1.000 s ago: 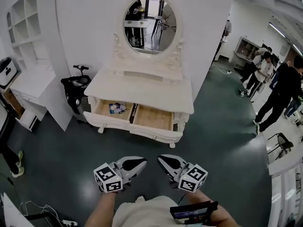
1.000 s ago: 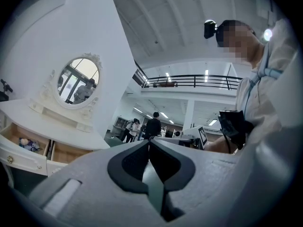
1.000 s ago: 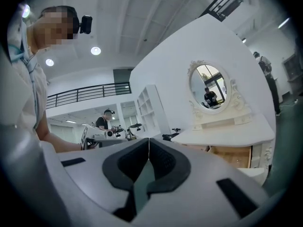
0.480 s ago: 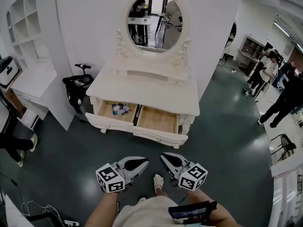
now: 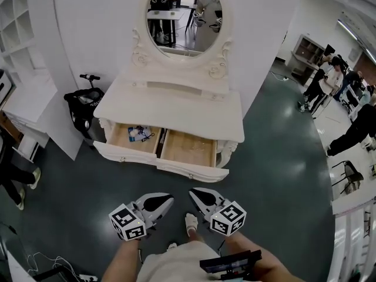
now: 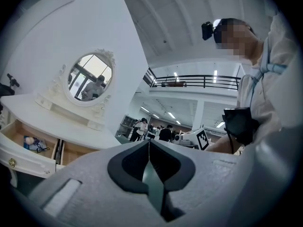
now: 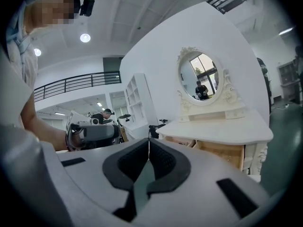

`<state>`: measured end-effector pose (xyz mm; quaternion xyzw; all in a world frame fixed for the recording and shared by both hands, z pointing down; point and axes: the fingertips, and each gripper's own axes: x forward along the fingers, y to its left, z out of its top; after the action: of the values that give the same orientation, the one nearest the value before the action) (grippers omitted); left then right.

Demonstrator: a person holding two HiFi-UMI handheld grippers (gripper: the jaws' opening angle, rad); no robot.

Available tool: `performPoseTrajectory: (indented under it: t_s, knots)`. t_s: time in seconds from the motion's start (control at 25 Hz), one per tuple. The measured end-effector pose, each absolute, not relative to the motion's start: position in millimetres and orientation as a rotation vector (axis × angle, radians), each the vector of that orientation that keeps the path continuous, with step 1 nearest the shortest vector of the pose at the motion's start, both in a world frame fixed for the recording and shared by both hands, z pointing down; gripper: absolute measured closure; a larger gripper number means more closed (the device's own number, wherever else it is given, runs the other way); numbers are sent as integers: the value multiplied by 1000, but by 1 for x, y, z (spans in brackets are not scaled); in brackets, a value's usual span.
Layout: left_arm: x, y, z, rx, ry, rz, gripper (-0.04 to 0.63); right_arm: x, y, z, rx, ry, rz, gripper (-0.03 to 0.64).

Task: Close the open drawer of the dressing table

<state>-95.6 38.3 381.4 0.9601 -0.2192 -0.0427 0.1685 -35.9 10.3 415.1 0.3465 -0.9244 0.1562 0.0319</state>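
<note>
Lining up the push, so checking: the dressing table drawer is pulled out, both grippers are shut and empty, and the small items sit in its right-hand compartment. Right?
Not quite: the small items lie in the drawer's left-hand compartment; the right-hand one is bare wood. The head view shows it. The rest holds.

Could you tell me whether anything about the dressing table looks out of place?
Yes: the drawer is pulled out from under the tabletop, leaving small items exposed in its left compartment. Nothing looks spilled or damaged. The left tool and right tool are both shut, short of it.
</note>
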Motion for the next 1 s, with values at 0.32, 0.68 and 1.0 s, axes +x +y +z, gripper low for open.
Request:
performPoseTrajectory:
  t_s: [0.32,0.68,1.0]
  knots:
    - [-88,6,422,2680,-631,-70,584,-28,-19,463,1124,-2743,494,600]
    - [-71,-12,462,2598,-638,-48,584,7,-54,563,1330,-2486,606,600]
    - [-65,-30,484,2565,-647,-17,584,13,-81,608,1313,-2397,537,600]
